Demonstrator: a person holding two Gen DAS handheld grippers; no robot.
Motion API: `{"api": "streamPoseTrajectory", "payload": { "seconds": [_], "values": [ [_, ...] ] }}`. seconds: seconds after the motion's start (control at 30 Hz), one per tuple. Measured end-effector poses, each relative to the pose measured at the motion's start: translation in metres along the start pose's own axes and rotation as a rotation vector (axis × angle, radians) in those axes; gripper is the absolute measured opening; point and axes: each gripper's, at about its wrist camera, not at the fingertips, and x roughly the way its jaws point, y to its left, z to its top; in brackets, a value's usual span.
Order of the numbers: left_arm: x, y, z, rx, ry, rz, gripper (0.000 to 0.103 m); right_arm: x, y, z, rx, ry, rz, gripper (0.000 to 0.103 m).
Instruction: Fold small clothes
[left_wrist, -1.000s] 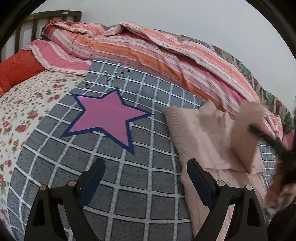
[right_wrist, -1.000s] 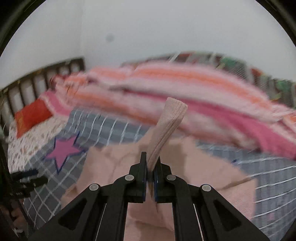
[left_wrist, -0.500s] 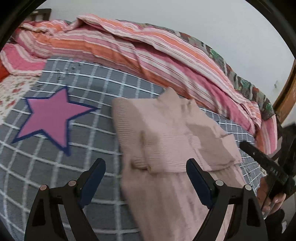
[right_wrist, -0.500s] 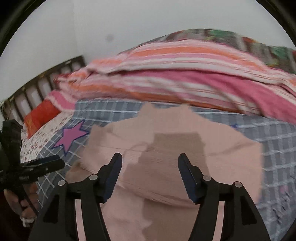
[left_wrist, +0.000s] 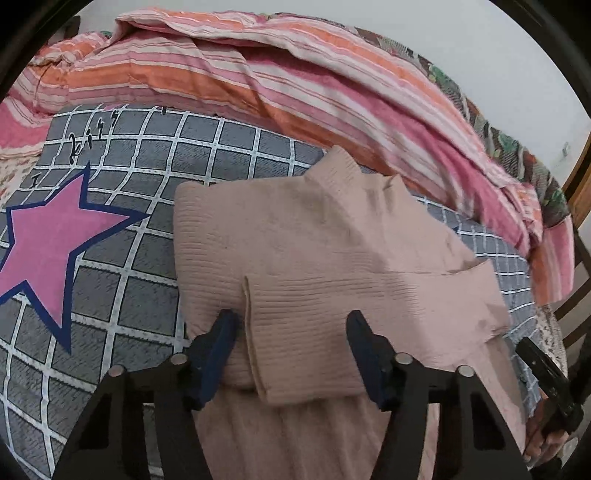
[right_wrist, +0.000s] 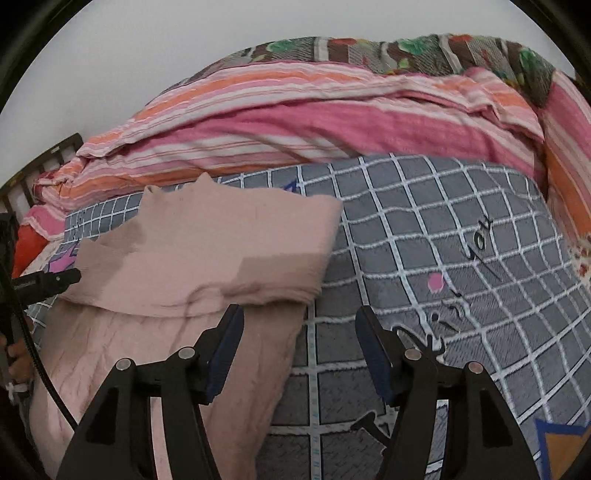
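A pale pink ribbed sweater (left_wrist: 314, 258) lies flat on the grey checked blanket (left_wrist: 140, 288), with a sleeve folded across its chest. My left gripper (left_wrist: 291, 343) is open, its fingers low over the folded sleeve's cuff edge. In the right wrist view the sweater (right_wrist: 207, 251) lies at left. My right gripper (right_wrist: 299, 339) is open and empty, at the sweater's right edge, over the blanket (right_wrist: 424, 229).
A striped pink and orange quilt (left_wrist: 258, 81) is piled along the far side of the bed. A pink star (left_wrist: 48, 236) is printed on the blanket left of the sweater. The right gripper shows at the lower right of the left wrist view (left_wrist: 546, 380).
My right gripper let go of the sleeve it held up, and the sleeve now lies across the sweater. Both grippers moved in lower over the sweater.
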Motion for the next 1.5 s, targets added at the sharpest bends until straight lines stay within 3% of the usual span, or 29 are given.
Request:
{"api": "streamPoseTrajectory", "payload": {
  "seconds": [0.07,0.1,0.13,0.17,0.33,0.4,0.5,0.6,0.7,0.83,0.93,1.0,1.5],
  "values": [
    [0.003,-0.003,-0.001,0.01,-0.002,0.043,0.044,0.004,0.001,-0.002,-0.005,0.008,-0.003,0.062],
    [0.004,-0.007,-0.002,0.023,-0.01,0.066,0.032,0.005,0.003,-0.004,-0.008,0.014,-0.006,0.062],
    [0.004,-0.011,-0.002,0.044,-0.017,0.072,0.01,0.006,0.004,-0.003,-0.013,0.022,-0.004,0.062],
    [0.004,-0.013,-0.001,0.058,-0.018,0.059,0.007,0.006,0.005,0.0,-0.02,0.023,0.001,0.062],
    [-0.021,-0.012,0.021,0.026,-0.126,0.044,0.007,-0.005,0.015,0.023,-0.063,-0.045,0.004,0.062],
    [-0.022,-0.011,0.031,0.036,-0.147,0.096,0.007,0.002,0.017,0.037,-0.08,-0.053,-0.02,0.062],
    [-0.016,-0.003,0.034,0.039,-0.125,0.143,0.007,0.022,0.014,0.052,-0.062,-0.037,-0.089,0.062],
    [0.001,0.01,0.02,0.039,-0.038,0.168,0.011,0.051,0.009,0.055,-0.033,0.029,-0.093,0.062],
    [0.001,0.014,0.009,0.046,-0.051,0.173,0.016,0.07,0.005,0.051,-0.023,0.105,-0.094,0.062],
    [0.001,0.012,0.005,0.065,-0.051,0.183,0.034,0.06,0.004,0.056,-0.008,0.038,-0.108,0.062],
    [0.006,0.008,-0.003,0.098,-0.081,0.212,0.035,0.074,0.003,0.051,-0.009,0.079,-0.109,0.062],
    [0.006,0.003,-0.007,0.121,-0.099,0.243,0.035,0.087,-0.006,0.047,0.031,0.133,-0.063,0.061],
    [0.014,0.002,-0.004,0.131,-0.089,0.251,0.036,0.092,0.003,0.047,-0.039,0.121,-0.109,0.061]
  ]
}}
